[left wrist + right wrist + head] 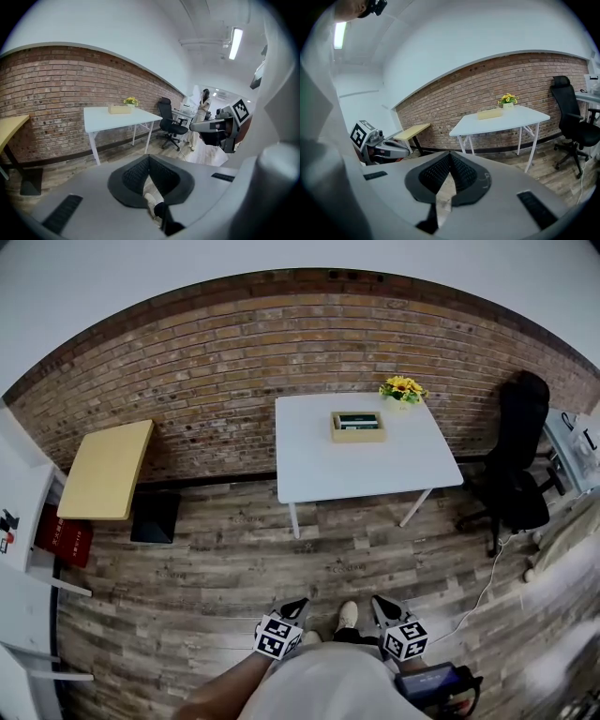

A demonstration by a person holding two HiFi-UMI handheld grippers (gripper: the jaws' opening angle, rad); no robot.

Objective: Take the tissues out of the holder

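Observation:
A wooden tissue holder point(358, 427) sits toward the back of a white table point(366, 470), across the room from me. It also shows small and far off in the left gripper view point(120, 108) and the right gripper view point(489, 113). Both grippers are held low, close to the person's body and well short of the table. My left gripper point(298, 604) has its jaws meeting at the tips point(149, 158) with nothing between them. My right gripper point(378, 601) is likewise shut and empty point(450, 154).
A pot of yellow flowers point(402, 389) stands behind the holder. A black office chair point(516, 465) is to the right of the table, a yellow side table point(105, 468) to its left, and a white shelf point(19, 512) at the far left. A cable point(483, 592) lies on the wood floor.

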